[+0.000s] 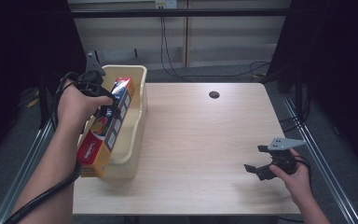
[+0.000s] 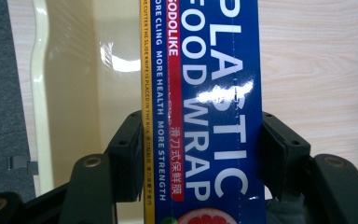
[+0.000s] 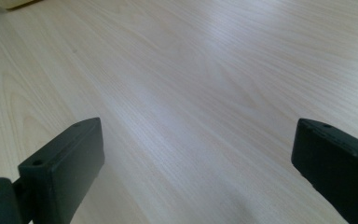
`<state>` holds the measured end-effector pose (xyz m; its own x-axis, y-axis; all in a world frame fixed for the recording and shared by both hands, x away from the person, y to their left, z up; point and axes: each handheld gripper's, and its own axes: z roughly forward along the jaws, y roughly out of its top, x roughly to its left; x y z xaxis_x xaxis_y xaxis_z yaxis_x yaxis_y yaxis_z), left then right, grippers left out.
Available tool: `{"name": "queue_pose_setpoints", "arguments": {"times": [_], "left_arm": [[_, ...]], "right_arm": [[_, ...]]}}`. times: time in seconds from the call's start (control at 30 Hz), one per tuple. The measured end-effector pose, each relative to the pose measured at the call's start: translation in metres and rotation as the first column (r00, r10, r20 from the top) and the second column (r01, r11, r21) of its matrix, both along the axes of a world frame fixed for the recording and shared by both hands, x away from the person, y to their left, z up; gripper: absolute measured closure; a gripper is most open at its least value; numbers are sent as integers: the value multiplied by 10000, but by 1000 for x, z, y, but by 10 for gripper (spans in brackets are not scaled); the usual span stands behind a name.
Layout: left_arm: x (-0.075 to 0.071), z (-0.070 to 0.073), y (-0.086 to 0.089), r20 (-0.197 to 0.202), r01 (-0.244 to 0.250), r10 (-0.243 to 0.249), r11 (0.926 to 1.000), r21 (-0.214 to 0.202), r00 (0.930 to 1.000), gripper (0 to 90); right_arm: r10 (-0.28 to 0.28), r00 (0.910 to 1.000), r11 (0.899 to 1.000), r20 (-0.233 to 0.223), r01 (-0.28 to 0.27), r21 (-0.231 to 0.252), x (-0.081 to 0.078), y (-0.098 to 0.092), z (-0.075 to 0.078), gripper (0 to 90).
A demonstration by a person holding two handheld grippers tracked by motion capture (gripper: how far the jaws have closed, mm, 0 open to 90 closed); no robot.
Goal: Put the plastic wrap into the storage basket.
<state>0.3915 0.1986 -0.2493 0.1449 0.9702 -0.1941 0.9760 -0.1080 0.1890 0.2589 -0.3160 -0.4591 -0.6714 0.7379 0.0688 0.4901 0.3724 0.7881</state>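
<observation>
Food-wrap box (image 1: 106,126): clamped mid-length in the left claw (image 2: 200,154), long axis running front-to-back along the cream tub (image 1: 137,74) at the bench's left edge; right claw (image 1: 256,161) spread, idle near the front-right corner.

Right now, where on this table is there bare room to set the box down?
The wooden table is bare from the cream bin across to the right tongs, bordered at the back by the dark round hole. It is crowded on the left, where the left tongs hold the plastic wrap box over the bin.
</observation>
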Motion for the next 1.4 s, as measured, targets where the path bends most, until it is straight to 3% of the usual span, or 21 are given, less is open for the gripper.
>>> {"name": "queue_pose_setpoints", "arguments": {"times": [1.4], "left_arm": [[7,-50,6,-686,-127,125,9999,-31,9976,411]], "right_arm": [[-47,10000,10000,-3,47,-38,0,0,-1,23]]}}
